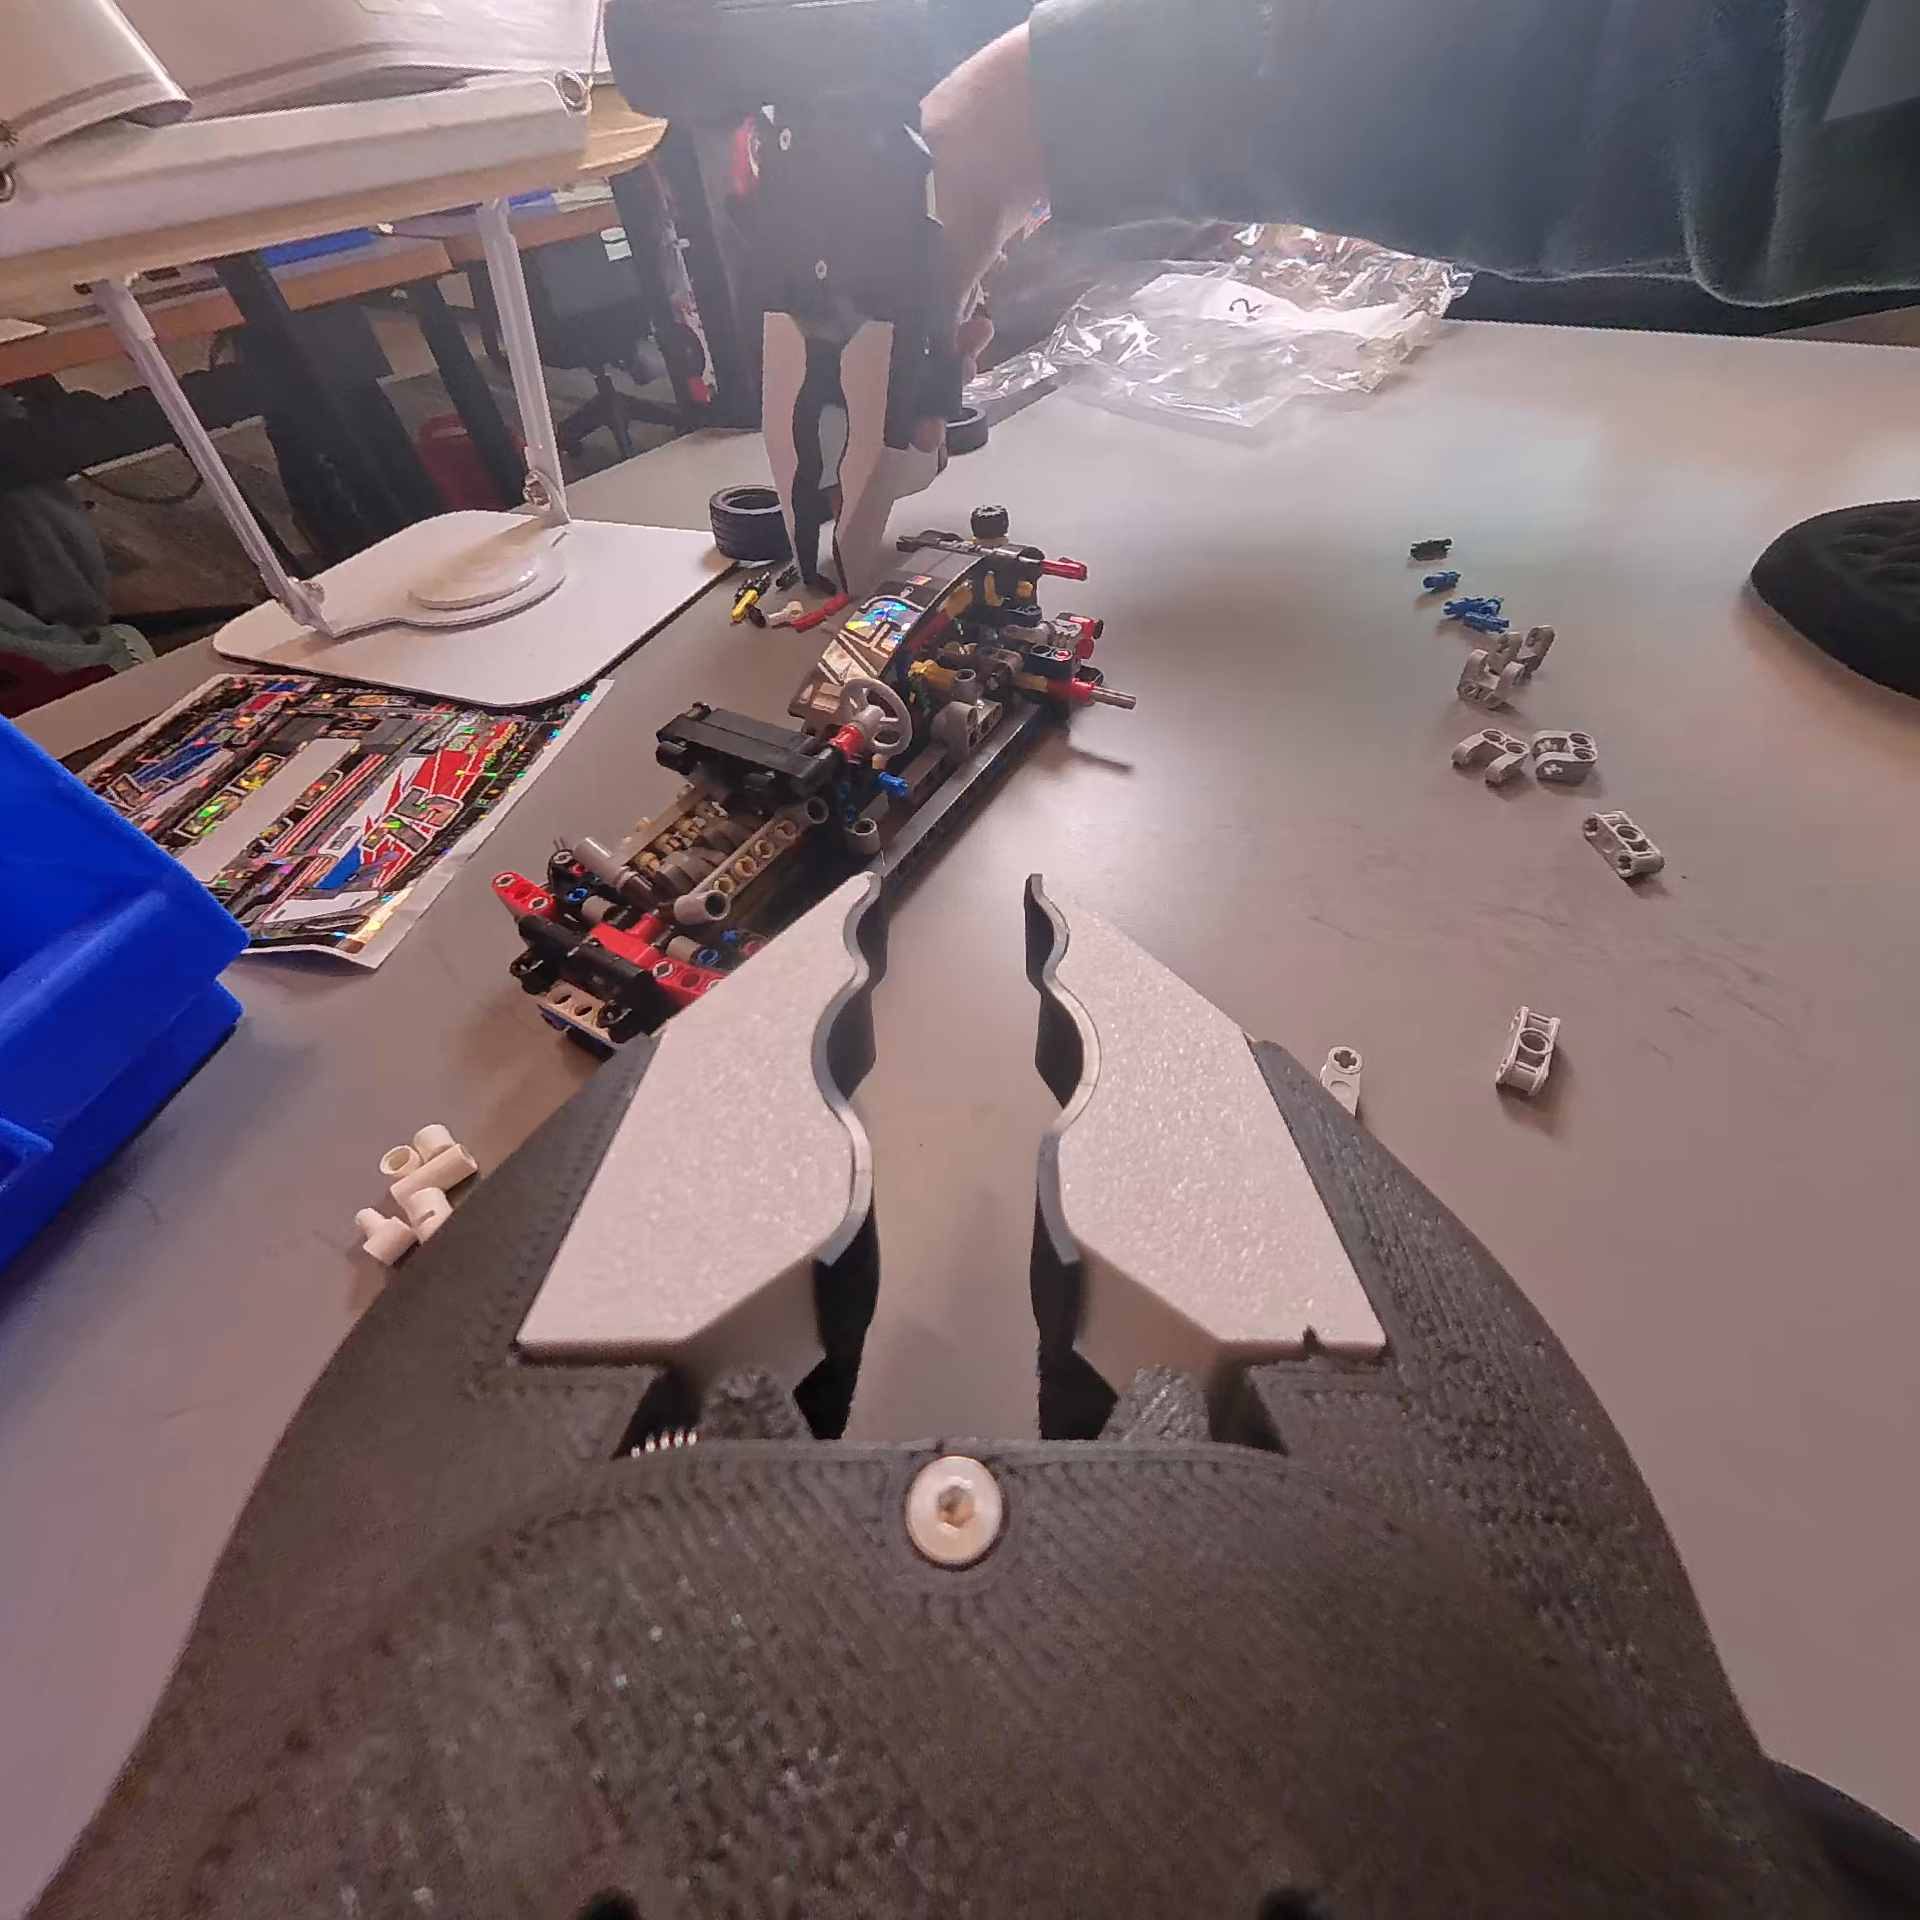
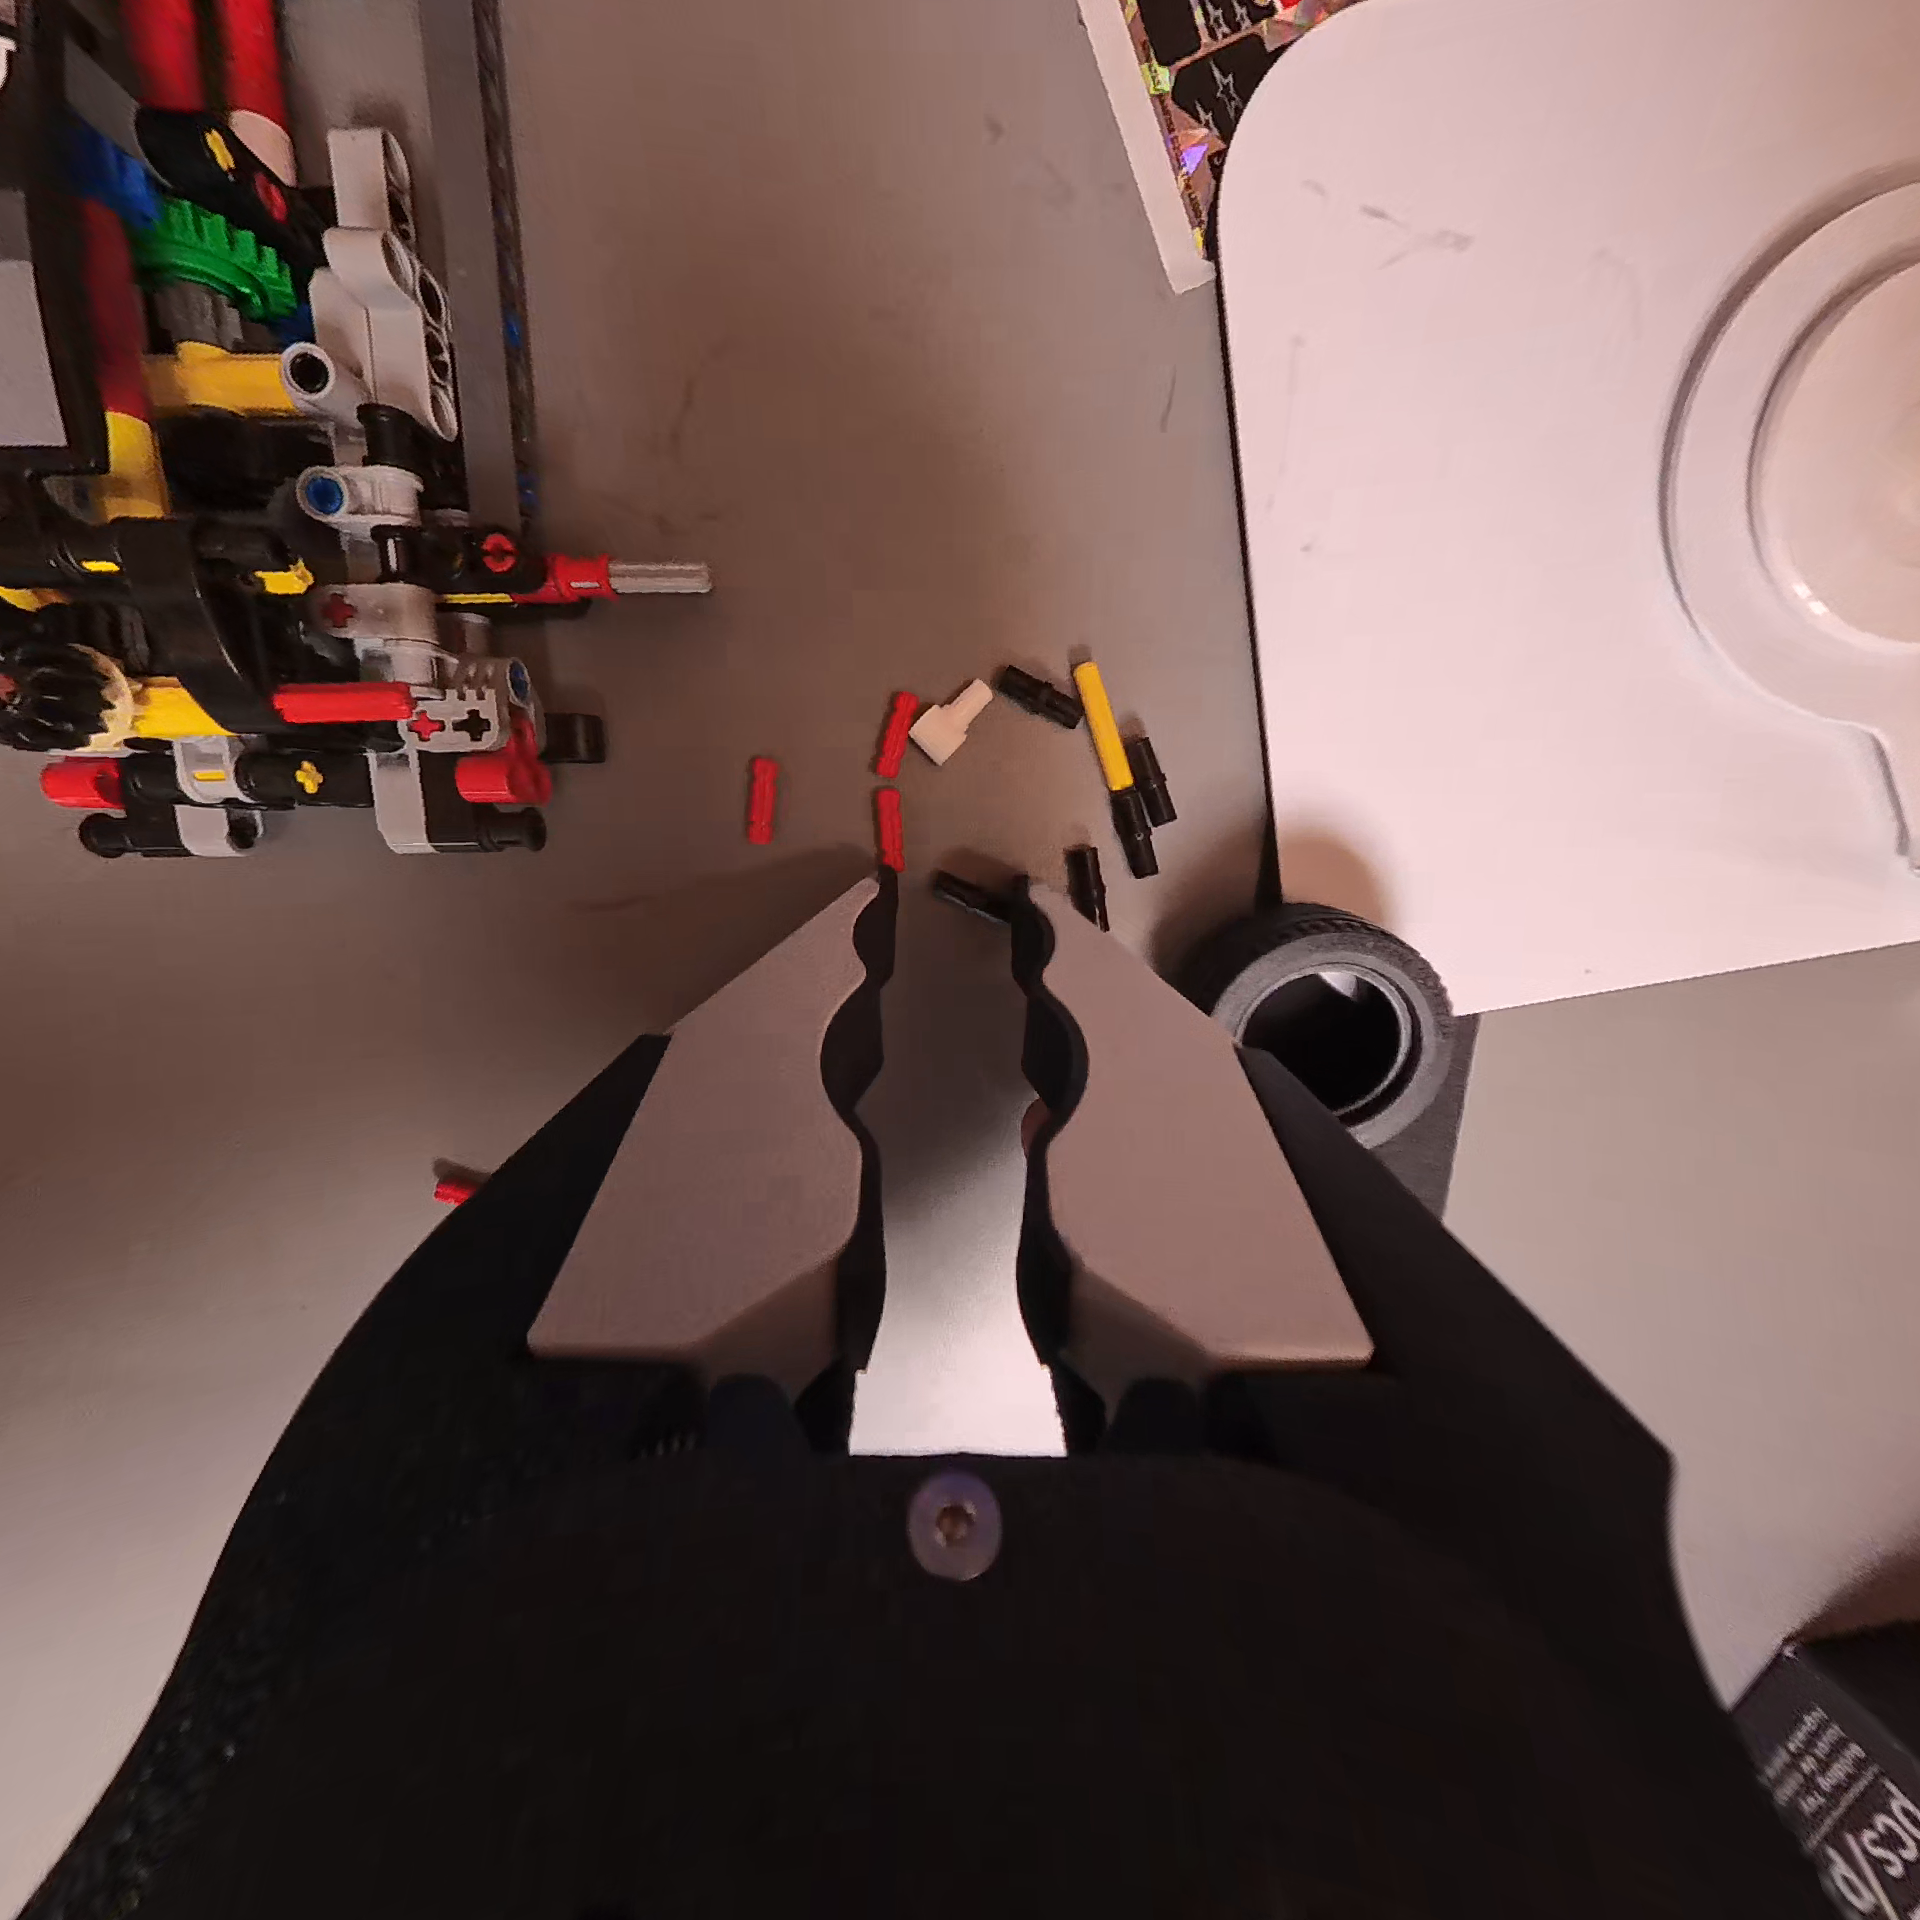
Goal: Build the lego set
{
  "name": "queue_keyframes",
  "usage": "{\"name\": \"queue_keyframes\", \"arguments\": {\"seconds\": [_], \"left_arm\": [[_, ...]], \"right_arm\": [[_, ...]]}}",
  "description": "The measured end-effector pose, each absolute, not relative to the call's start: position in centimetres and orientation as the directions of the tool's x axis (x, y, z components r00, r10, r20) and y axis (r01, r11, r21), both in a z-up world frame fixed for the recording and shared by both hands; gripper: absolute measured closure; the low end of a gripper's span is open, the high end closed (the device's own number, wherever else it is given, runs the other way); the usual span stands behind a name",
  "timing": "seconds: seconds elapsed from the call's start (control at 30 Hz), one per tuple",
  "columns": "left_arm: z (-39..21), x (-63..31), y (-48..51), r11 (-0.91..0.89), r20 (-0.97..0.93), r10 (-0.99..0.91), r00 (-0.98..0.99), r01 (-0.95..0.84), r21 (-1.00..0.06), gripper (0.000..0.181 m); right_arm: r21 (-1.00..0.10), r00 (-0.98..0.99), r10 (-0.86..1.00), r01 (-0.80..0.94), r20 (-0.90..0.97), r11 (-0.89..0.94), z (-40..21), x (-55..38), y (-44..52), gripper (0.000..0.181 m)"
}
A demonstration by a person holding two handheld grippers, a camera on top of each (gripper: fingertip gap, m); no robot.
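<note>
A half-built lego car chassis [image 1: 831, 769] lies on the grey table, also at the left of the right wrist view [image 2: 260, 540]. My left gripper [image 1: 951, 883] is open and empty, just right of the car's near end. My right gripper [image 2: 951, 883] is open and empty, tips down over a scatter of small parts: red pins [image 2: 889, 826], a black pin [image 2: 966, 894], a yellow axle [image 2: 1101, 738] and a white piece [image 2: 951, 727]. It also shows far off in the left wrist view [image 1: 821, 582], held by a hand in a dark sleeve.
A black tyre [image 2: 1340, 1029] lies right of my right gripper beside a white stand base [image 2: 1558, 520]. Grey connectors [image 1: 1527, 748] and blue pins [image 1: 1470, 611] lie on the right. White pieces [image 1: 416, 1195], a blue bin [image 1: 94, 987], a sticker sheet [image 1: 322, 800] and a plastic bag [image 1: 1247, 322] lie around. The grippers' ends are close to 30 cm from one another.
</note>
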State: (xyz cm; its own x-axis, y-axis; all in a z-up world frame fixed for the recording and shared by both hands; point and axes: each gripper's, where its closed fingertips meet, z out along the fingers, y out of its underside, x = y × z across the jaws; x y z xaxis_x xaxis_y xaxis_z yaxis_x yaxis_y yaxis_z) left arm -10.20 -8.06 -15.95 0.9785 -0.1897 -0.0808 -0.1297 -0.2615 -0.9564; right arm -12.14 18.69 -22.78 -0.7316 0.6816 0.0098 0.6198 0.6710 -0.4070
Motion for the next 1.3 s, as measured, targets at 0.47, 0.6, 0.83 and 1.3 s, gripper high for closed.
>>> {"name": "queue_keyframes", "arguments": {"seconds": [0.47,0.6,0.83,1.3], "left_arm": [[-16.0,-10.2,-8.1,-0.264,-0.090,-0.186,0.978,-0.138,-0.955,0.157],[-15.9,-10.1,-8.1,-0.260,-0.102,-0.186,0.977,-0.150,-0.954,0.157],[-15.3,-10.0,-8.3,-0.236,-0.119,-0.189,0.975,-0.163,-0.958,0.157],[-15.6,-9.5,-8.2,-0.244,-0.155,-0.196,0.968,-0.201,-0.949,0.157]], "right_arm": [[-0.443,-0.663,0.748,0.667,0.015,0.599,-22.8,-11.3,19.1,0.177],[-0.487,-0.617,0.786,0.679,0.026,0.549,-21.3,-9.5,19.3,0.178],[-0.448,-0.529,0.847,0.744,0.057,0.496,-19.7,1.0,18.6,0.178],[-0.442,-0.416,0.909,0.813,0.016,0.380,-21.5,11.6,15.9,0.177]]}}
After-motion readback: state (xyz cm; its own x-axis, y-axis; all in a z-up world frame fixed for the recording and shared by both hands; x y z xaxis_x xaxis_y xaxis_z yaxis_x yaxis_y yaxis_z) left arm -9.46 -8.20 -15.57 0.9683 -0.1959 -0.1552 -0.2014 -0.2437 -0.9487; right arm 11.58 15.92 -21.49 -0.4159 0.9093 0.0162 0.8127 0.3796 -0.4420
